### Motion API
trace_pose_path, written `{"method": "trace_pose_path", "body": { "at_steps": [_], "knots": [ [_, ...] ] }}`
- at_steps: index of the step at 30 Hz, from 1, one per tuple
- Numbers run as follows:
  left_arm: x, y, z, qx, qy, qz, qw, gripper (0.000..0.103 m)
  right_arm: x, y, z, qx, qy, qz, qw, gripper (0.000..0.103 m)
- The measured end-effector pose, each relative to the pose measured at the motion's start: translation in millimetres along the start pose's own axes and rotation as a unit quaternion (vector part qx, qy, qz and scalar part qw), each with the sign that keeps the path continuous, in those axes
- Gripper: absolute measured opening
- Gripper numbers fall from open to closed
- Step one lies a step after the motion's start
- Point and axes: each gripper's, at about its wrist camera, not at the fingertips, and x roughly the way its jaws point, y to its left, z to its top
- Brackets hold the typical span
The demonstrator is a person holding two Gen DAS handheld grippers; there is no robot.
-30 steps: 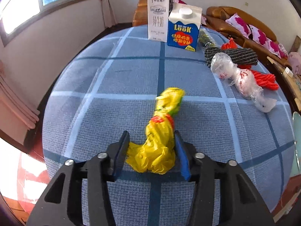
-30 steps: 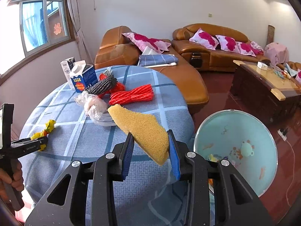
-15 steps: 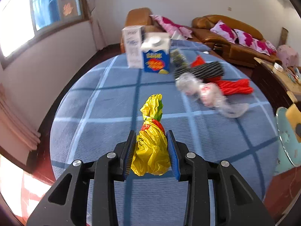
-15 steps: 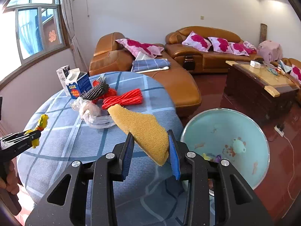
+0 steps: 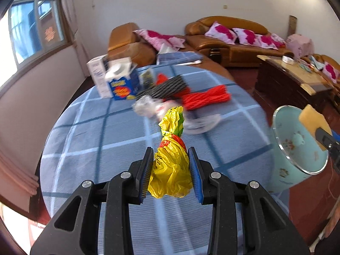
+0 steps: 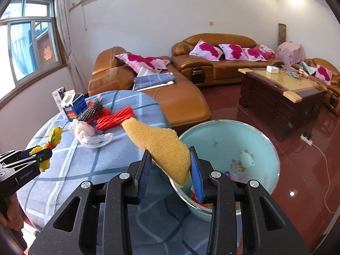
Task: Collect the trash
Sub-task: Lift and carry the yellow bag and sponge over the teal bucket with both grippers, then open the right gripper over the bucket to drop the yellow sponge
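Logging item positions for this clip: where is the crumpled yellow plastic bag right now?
The crumpled yellow plastic bag is clamped in the left tongs above the blue checked tablecloth, nearer the camera than the clear plastic wrap.

Both views sit just behind their own black fingers and look forward and downward along them. The left wrist view faces across the round table [image 5: 89, 127] toward the sofas [image 5: 229, 40], its fingers close in the foreground. The right wrist view looks from the table's edge over the pale blue bin [image 6: 255, 140] toward the same sofas (window at left in both). Shared ground: the tabletop litter, the bin, each other's gripper.
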Motion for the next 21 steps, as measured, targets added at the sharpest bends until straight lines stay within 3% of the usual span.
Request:
{"method": "trace_pose_path", "body": {
  "at_steps": [21],
  "knots": [
    [-11.0,-116.9,20.9,0.093,-0.026,-0.042,0.9945,0.034,-7.1,-79.9,-4.5,0.074,-0.015,-0.062,0.995,0.036]
  ]
}}
